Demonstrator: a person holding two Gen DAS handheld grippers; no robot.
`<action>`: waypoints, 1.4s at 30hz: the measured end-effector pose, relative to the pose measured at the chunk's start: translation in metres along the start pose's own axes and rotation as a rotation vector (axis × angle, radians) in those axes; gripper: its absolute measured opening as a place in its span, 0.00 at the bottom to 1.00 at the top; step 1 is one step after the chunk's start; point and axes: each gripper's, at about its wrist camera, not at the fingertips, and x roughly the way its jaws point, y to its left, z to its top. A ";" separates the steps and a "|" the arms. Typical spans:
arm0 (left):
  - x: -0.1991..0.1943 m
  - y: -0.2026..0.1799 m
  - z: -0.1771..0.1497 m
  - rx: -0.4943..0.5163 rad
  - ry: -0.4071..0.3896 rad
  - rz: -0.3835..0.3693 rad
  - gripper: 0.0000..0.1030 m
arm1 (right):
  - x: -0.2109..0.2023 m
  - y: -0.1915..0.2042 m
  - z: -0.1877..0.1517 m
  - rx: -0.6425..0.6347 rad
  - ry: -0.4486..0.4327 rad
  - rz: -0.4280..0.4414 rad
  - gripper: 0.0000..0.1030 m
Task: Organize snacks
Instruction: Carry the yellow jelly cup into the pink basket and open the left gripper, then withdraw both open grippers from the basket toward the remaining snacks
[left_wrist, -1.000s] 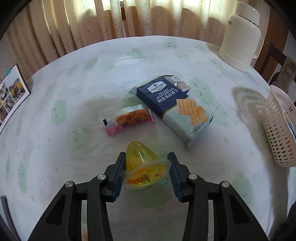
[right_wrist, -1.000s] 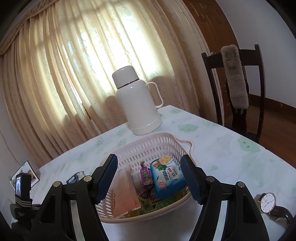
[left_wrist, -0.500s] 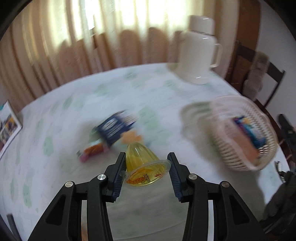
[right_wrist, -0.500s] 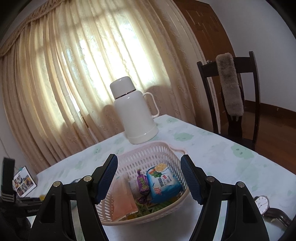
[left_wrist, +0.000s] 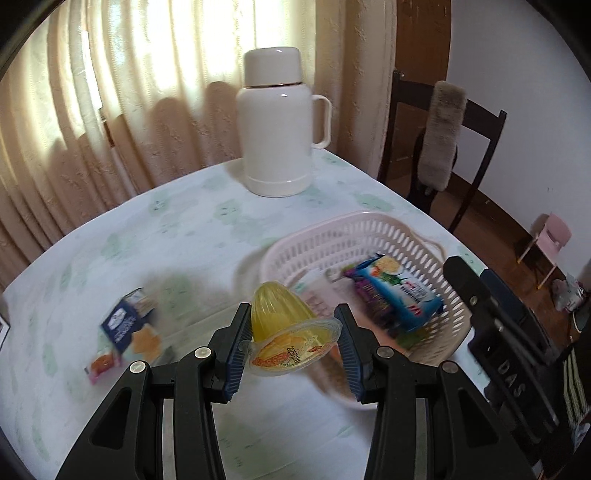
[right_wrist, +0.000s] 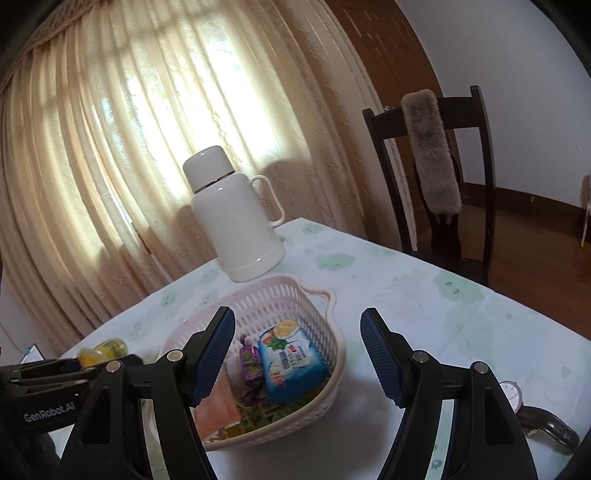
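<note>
While apparently above the basket (left_wrist: 373, 229), left tongs (left_wrist: 291, 345) gripping jelly cup (left_wrist: 284, 325), right tongs (right_wrist: 297, 356) open.

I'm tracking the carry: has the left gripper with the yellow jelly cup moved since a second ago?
Yes. The left gripper, shut on the jelly cup, has swung from the cracker pack to the near rim of the basket.
</note>
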 end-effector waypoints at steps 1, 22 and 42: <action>0.002 -0.002 0.001 -0.005 0.006 -0.011 0.41 | 0.000 -0.001 0.000 0.001 0.001 -0.002 0.69; -0.003 0.011 -0.007 -0.064 -0.001 0.021 0.66 | 0.003 -0.005 -0.002 -0.007 0.009 -0.026 0.69; -0.019 0.051 -0.042 -0.115 0.035 0.086 0.67 | 0.003 0.014 -0.009 -0.111 0.016 -0.060 0.69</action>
